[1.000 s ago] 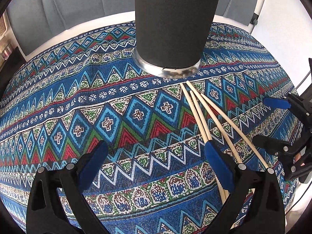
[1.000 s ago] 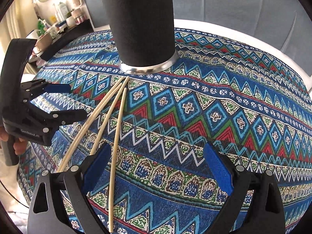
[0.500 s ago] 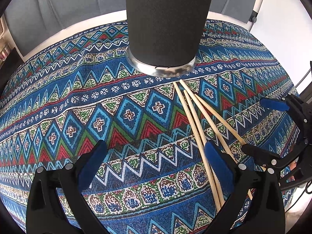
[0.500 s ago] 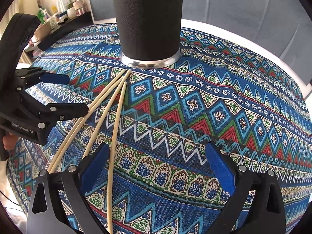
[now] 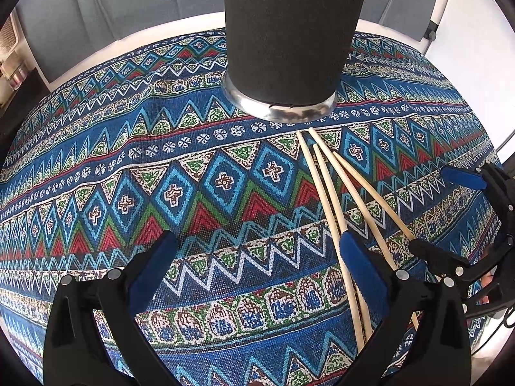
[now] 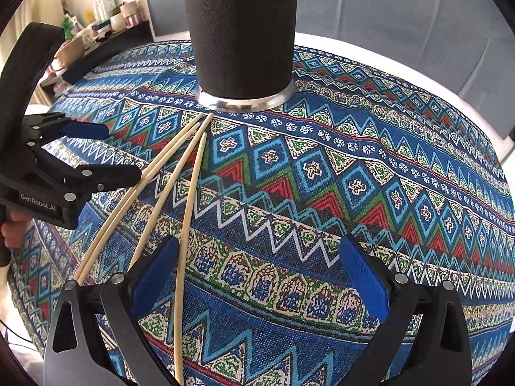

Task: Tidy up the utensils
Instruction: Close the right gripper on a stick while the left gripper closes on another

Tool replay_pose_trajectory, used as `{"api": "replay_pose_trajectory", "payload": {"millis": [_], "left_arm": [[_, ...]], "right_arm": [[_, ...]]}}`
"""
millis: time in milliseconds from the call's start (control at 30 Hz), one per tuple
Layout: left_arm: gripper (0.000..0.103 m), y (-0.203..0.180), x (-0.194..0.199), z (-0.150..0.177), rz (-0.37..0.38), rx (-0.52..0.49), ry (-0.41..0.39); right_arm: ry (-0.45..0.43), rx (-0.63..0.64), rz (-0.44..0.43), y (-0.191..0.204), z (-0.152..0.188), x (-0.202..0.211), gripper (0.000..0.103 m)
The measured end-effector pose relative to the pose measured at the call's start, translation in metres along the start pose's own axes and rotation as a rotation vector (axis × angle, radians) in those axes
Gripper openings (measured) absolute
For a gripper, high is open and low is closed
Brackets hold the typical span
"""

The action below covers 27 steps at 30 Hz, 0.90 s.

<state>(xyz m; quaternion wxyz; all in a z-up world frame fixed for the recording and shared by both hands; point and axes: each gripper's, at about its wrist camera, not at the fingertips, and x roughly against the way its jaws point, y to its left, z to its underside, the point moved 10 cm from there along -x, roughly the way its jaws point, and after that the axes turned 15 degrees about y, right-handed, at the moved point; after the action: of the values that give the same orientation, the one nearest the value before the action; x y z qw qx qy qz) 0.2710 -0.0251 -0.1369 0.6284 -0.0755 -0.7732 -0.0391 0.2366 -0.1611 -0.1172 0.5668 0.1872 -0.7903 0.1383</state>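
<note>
Several wooden chopsticks (image 5: 325, 189) lie fanned on the patterned cloth, tips pointing at a tall black holder (image 5: 289, 38) with a silver base. In the right wrist view the chopsticks (image 6: 173, 177) lie left of centre below the holder (image 6: 241, 32). My left gripper (image 5: 257, 267) is open and empty, its right finger over the chopsticks. My right gripper (image 6: 257, 270) is open and empty, its left finger over the chopsticks. Each gripper shows in the other's view, the right one (image 5: 450, 212) at the right edge and the left one (image 6: 93, 151) at the left.
The round table wears a blue, red and green patterned cloth (image 5: 161, 193). A grey upholstered seat (image 6: 402, 9) stands behind it. A shelf with bottles and jars (image 6: 99, 3) is at the far left in the right wrist view.
Both grippers have moved in closer to the holder and chopsticks, and the two grippers have drawn nearer each other. Chopsticks and holder have not moved.
</note>
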Motion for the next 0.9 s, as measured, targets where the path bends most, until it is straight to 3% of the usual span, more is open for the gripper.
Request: {"api": "replay_pose_trajectory", "payload": {"millis": [167,267,467,700,800,867,900], "left_arm": [[0.099,0.001,0.001,0.008,-0.001,0.028,0.029],[0.098,-0.010,-0.002,0.010,-0.035,-0.011,0.063],[0.099,-0.012,-0.001,0.014,-0.039,-0.023,0.040],[0.095,-0.005,0.004,0.030,-0.009,-0.150,-0.027],[0.083,0.004,0.011,0.040,-0.002,-0.165,-0.046],[0.063,0.015,0.017,0.045,0.000,-0.163,-0.056],[0.048,0.022,0.019,0.047,0.002,-0.159,-0.058]], "right_arm": [[-0.005,-0.004,0.003,0.000,0.000,0.000,0.095],[-0.007,-0.002,0.001,0.000,0.000,0.000,0.095],[-0.012,-0.005,0.005,0.000,0.002,0.002,0.095],[-0.033,0.054,-0.014,0.000,0.006,0.003,0.093],[-0.042,0.063,-0.020,-0.005,0.010,0.009,0.076],[-0.046,0.067,-0.018,-0.013,0.013,0.015,0.036],[-0.043,0.072,-0.015,-0.017,0.015,0.017,0.026]]}}
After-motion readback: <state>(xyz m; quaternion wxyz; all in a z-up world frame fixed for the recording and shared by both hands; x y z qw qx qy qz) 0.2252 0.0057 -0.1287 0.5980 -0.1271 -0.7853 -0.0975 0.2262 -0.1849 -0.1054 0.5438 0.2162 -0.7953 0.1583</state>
